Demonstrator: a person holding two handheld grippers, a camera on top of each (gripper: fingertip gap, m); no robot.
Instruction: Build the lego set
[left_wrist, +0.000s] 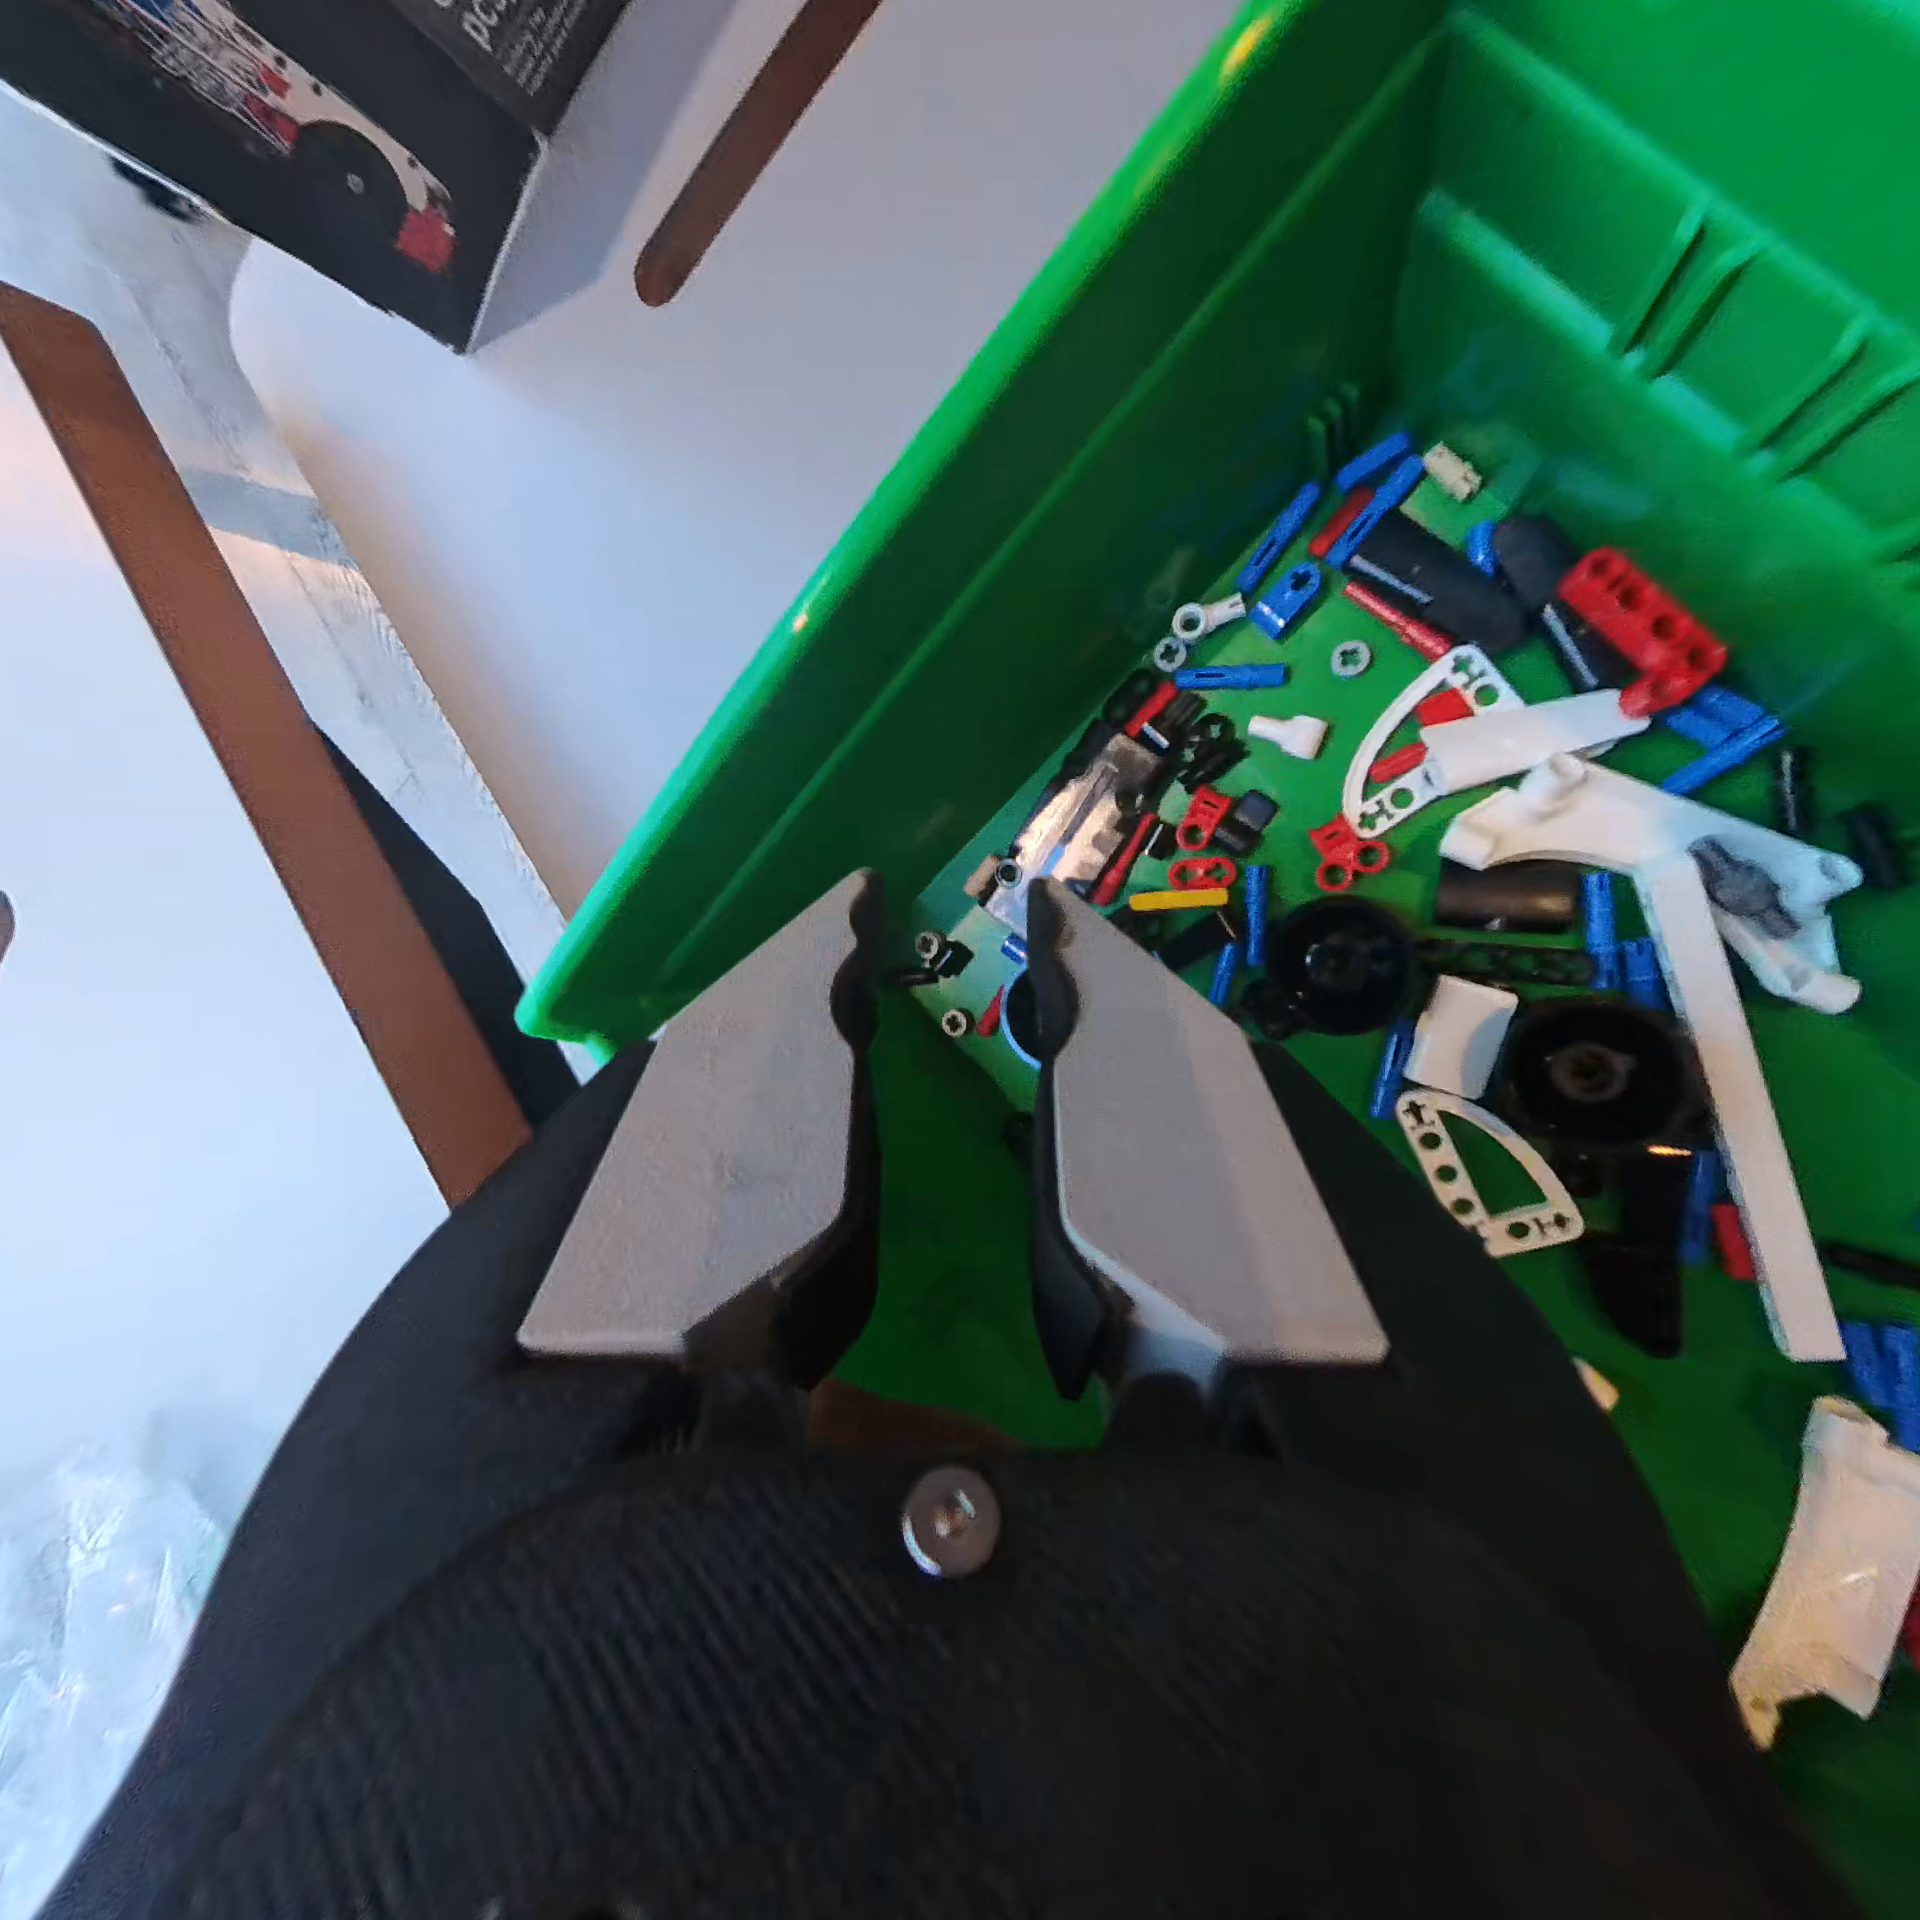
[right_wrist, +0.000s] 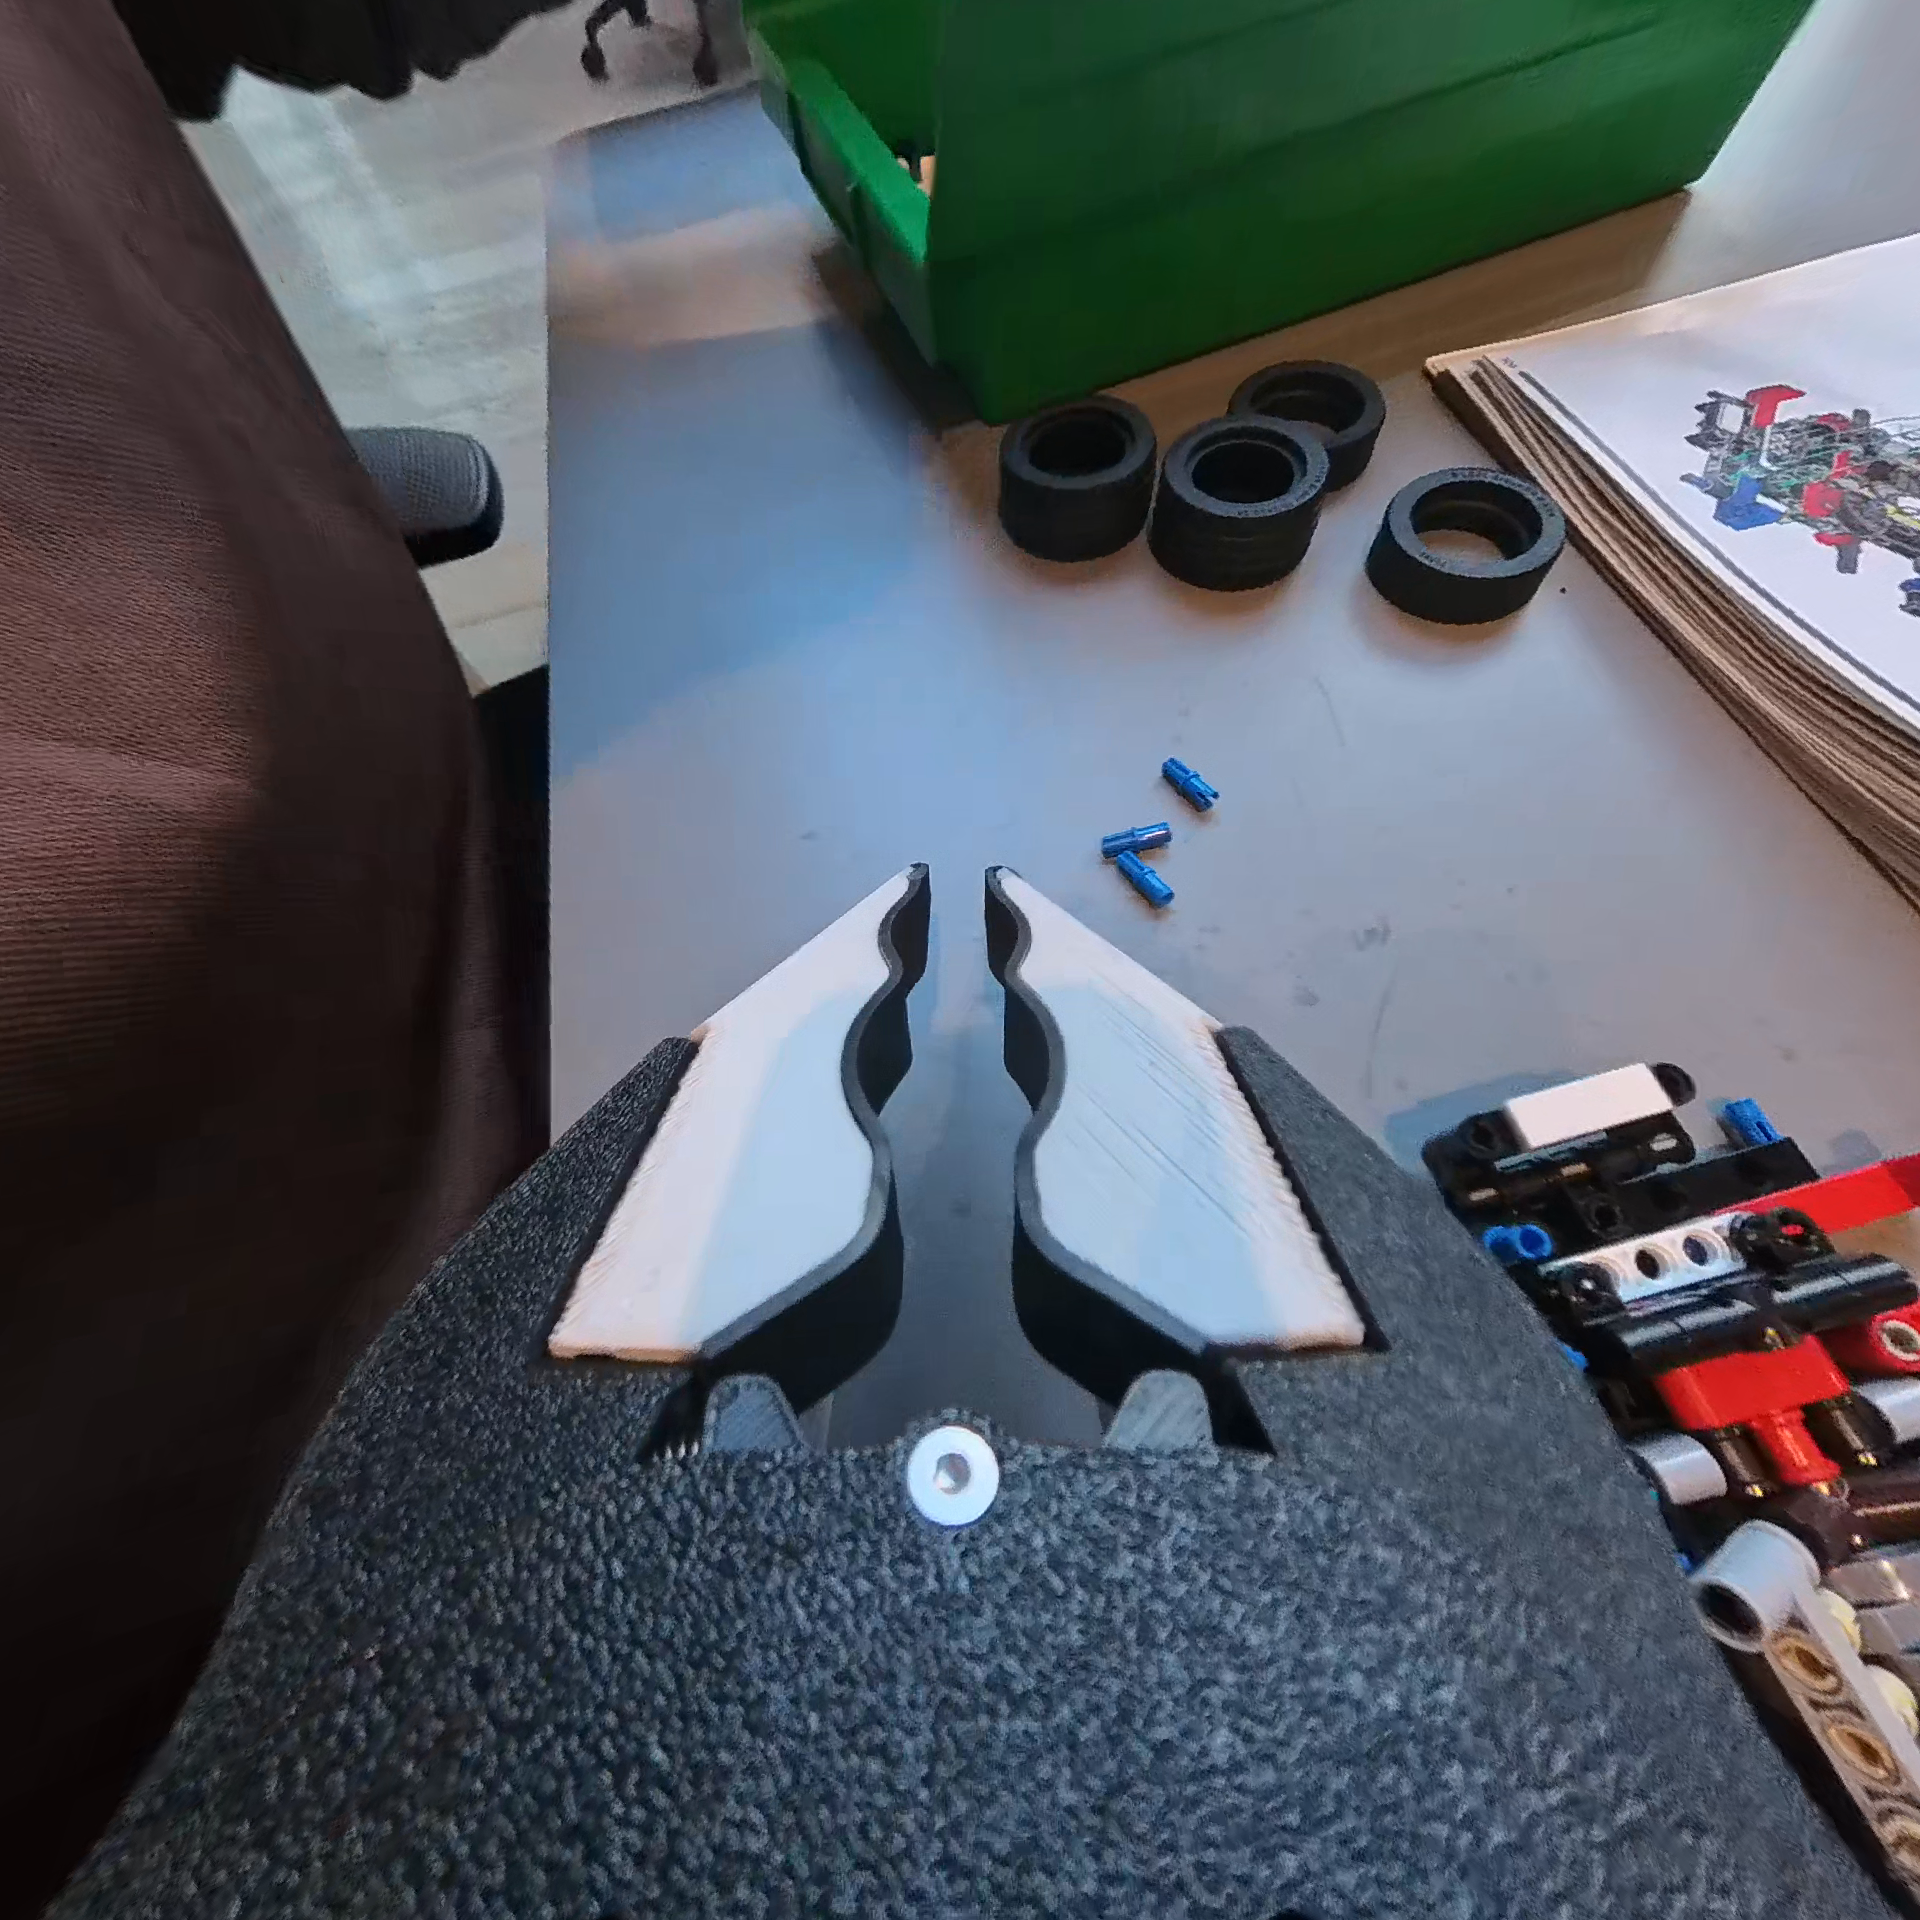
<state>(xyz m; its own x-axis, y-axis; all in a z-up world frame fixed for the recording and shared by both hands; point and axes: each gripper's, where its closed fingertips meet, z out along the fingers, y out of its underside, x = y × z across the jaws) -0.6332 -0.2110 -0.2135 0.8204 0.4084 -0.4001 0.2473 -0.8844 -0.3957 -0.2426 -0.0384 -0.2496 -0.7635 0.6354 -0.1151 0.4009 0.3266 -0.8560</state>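
Observation:
In the left wrist view, a green bin (left_wrist: 1039, 582) holds many loose lego parts: blue pins, red connectors, black wheels (left_wrist: 1340, 961), white panels (left_wrist: 1621, 831) and a red beam (left_wrist: 1642, 623). My left gripper (left_wrist: 951, 904) is open and empty, hovering over the bin's near left corner. In the right wrist view, my right gripper (right_wrist: 956, 878) is open with a narrow gap and empty, above the grey table. Three blue pins (right_wrist: 1143, 852) lie just right of its tips. A partly built lego model (right_wrist: 1714, 1330) sits at the lower right.
Several black tyres (right_wrist: 1236, 499) stand on the table in front of the green bin (right_wrist: 1247, 208). An open instruction booklet (right_wrist: 1745, 520) lies at the right. A brown cloth-covered shape (right_wrist: 208, 831) fills the left. A dark set box (left_wrist: 312, 156) lies on the white table beside the bin. Spacing between my two grippers at the tips: around 45 centimeters.

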